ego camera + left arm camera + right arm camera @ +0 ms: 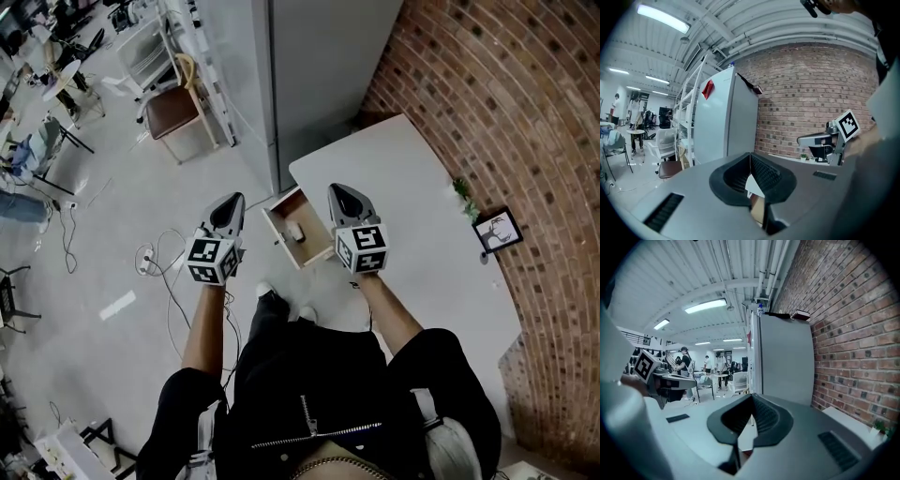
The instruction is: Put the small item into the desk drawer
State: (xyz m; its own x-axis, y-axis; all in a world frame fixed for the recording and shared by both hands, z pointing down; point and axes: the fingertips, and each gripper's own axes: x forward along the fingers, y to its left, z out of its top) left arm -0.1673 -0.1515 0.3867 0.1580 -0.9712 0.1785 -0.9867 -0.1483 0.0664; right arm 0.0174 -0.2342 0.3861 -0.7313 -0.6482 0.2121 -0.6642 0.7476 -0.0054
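Note:
In the head view a wooden desk drawer [278, 232] stands pulled out from the white desk [412, 178]. A small white item [294, 230] lies on the drawer's floor. My left gripper [231, 202] hovers left of the drawer over the floor, jaws shut and empty. My right gripper [341, 193] is just right of the drawer over the desk's edge, shut with nothing in it. In the left gripper view the shut jaws [750, 158] point at a brick wall, with the right gripper [829, 138] off to the side. In the right gripper view the jaws [751, 400] meet tip to tip.
A tall grey-white cabinet [281, 75] stands beyond the drawer. A brick wall [506, 103] borders the desk, with a small plant [462, 192] and a framed picture [497, 230]. A chair [173, 108] and cables [155, 258] are on the floor at left. People stand far back.

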